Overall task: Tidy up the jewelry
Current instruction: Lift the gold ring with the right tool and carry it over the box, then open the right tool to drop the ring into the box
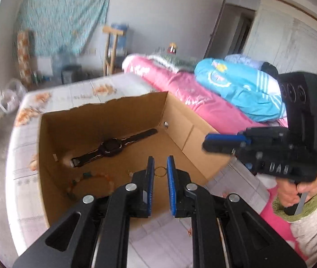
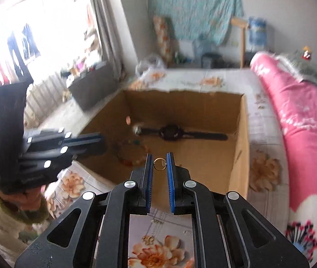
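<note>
An open cardboard box (image 1: 104,116) (image 2: 238,138) stands on a floral bed sheet. Inside lie a black wristwatch (image 1: 111,148) (image 2: 171,132), a beaded bracelet (image 1: 87,178) (image 2: 131,154) and a thin gold ring (image 1: 159,172) (image 2: 159,164). My left gripper (image 1: 160,163) is open and empty above the box's near edge, the ring showing between its fingers on the box floor. My right gripper (image 2: 159,159) is open and empty too, with the ring seen in its gap, untouched. Each gripper also shows in the other's view: the right one (image 1: 205,144), the left one (image 2: 101,144).
A rolled pink quilt (image 1: 180,84) (image 2: 292,111) and a blue jacket (image 1: 236,82) lie along the right side of the bed. A small earring (image 2: 148,239) lies on the sheet (image 2: 158,234) in front of the box. A window and clutter are at left.
</note>
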Demonstrator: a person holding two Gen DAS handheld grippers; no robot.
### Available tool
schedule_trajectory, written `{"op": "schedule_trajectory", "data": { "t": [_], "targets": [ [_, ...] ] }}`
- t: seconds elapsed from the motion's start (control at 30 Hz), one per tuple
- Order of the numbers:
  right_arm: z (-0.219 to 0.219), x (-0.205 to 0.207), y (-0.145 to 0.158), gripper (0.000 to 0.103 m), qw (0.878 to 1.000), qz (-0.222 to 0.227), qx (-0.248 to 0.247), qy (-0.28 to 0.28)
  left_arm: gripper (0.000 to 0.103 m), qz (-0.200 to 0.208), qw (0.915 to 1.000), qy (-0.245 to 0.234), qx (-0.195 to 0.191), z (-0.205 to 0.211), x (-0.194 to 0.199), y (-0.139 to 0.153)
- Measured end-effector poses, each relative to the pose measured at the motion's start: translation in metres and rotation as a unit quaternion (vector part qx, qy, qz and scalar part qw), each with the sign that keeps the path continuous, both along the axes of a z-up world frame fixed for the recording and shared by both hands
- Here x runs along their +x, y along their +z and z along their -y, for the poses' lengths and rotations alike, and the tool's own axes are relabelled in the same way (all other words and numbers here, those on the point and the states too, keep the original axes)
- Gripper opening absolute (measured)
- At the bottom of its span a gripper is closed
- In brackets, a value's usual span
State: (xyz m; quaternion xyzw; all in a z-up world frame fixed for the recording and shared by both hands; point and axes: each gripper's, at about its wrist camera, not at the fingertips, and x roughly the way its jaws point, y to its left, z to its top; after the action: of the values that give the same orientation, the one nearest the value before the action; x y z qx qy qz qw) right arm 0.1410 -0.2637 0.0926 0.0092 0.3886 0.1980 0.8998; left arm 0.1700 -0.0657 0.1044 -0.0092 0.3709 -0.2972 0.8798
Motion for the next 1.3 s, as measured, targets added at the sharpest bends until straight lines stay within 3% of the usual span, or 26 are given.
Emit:
{"op": "schedule_trajectory", "data": {
  "t": [0.1, 0.2, 0.37, 0.47, 0.53, 0.8, 0.97, 1.17, 1.3],
  "targets": [
    [-0.002, 0.029, -0.015, 0.01, 0.999, -0.039, -0.021, 0.001, 0.011, -0.066, 0.9976, -0.013, 0.018, 0.016, 0.047, -0.012],
    [-0.001, 0.049, -0.025, 0.01, 0.997, -0.064, -0.038, 0.0, 0.011, -0.107, 0.9931, -0.019, 0.045, 0.03, 0.08, -0.025],
    [0.002, 0.07, -0.037, 0.011, 0.995, -0.076, -0.062, -0.007, 0.012, -0.156, 0.9841, -0.014, 0.084, 0.045, 0.112, -0.046],
    [0.007, 0.074, -0.04, 0.013, 0.995, -0.073, -0.061, -0.01, 0.02, -0.166, 0.9823, -0.014, 0.085, 0.051, 0.12, -0.05],
    [0.011, 0.074, -0.039, 0.014, 0.996, -0.071, -0.06, -0.012, 0.031, -0.163, 0.9823, -0.012, 0.09, 0.054, 0.124, -0.05],
    [0.022, 0.063, -0.029, 0.017, 0.997, -0.053, -0.057, -0.019, 0.034, -0.152, 0.9844, -0.004, 0.087, 0.053, 0.123, -0.045],
    [0.025, 0.049, -0.011, 0.022, 0.998, -0.025, -0.045, -0.025, 0.034, -0.117, 0.9904, -0.002, 0.073, 0.044, 0.104, -0.023],
    [0.036, -0.003, 0.03, 0.042, 0.999, 0.044, -0.011, -0.029, 0.056, -0.035, 0.998, -0.001, 0.053, 0.017, 0.046, 0.023],
    [0.042, -0.054, 0.042, 0.05, 0.996, 0.083, 0.005, -0.032, 0.076, 0.022, 0.9987, 0.001, 0.045, -0.009, -0.017, 0.042]
  ]
}}
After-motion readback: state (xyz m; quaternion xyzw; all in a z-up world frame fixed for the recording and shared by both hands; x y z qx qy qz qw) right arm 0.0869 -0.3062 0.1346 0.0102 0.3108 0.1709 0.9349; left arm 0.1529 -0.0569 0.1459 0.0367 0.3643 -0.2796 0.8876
